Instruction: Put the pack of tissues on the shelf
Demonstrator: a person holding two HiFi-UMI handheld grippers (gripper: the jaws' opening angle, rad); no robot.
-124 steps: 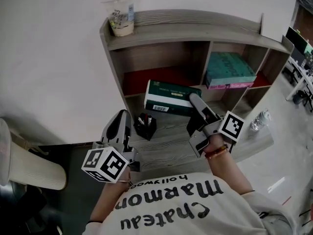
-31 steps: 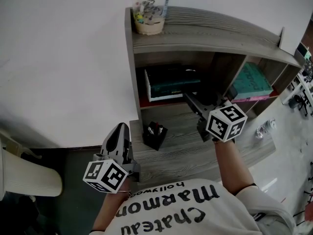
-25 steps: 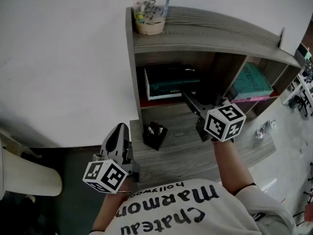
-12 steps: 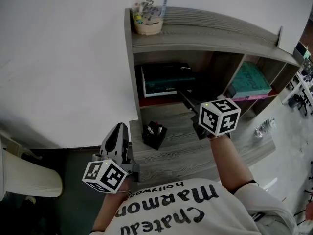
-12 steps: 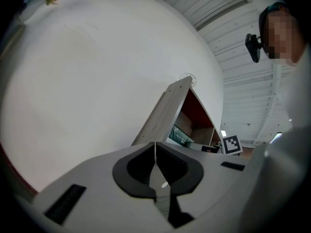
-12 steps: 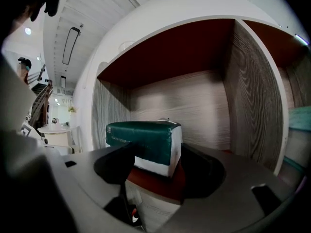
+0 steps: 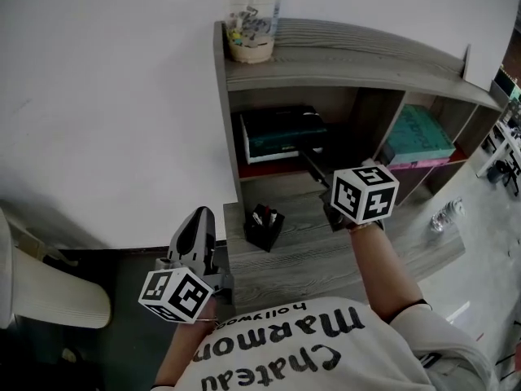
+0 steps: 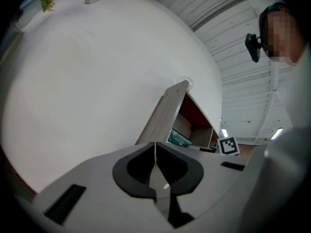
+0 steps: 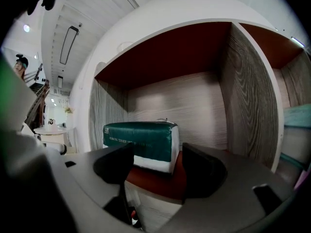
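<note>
The pack of tissues [image 7: 281, 133], dark green with a white band, lies on the red floor of the shelf's [image 7: 342, 59] left compartment. My right gripper [image 7: 312, 163] is at the mouth of that compartment, pointing in. In the right gripper view the pack [image 9: 141, 142] sits just past the right gripper [image 9: 154, 163]; its jaws are opening and the pads [image 9: 114, 163] stand clear of the pack, touching nothing. My left gripper [image 7: 200, 221] hangs low at the left by the desk edge, away from the shelf. In its own view the left gripper [image 8: 155, 152] has its jaws together with nothing held.
A clear cup [image 7: 251, 29] with small items stands on the shelf top. A teal box [image 7: 419, 134] fills the right compartment. A black pen holder [image 7: 263, 226] sits on the lower wooden board [image 7: 326, 251]. The white wall is left; a water bottle [image 7: 446, 216] lies at right.
Five seconds ago the right gripper carried the pack above the lower board. Over the last second the pack rests in the left compartment and the right gripper has drawn back a little.
</note>
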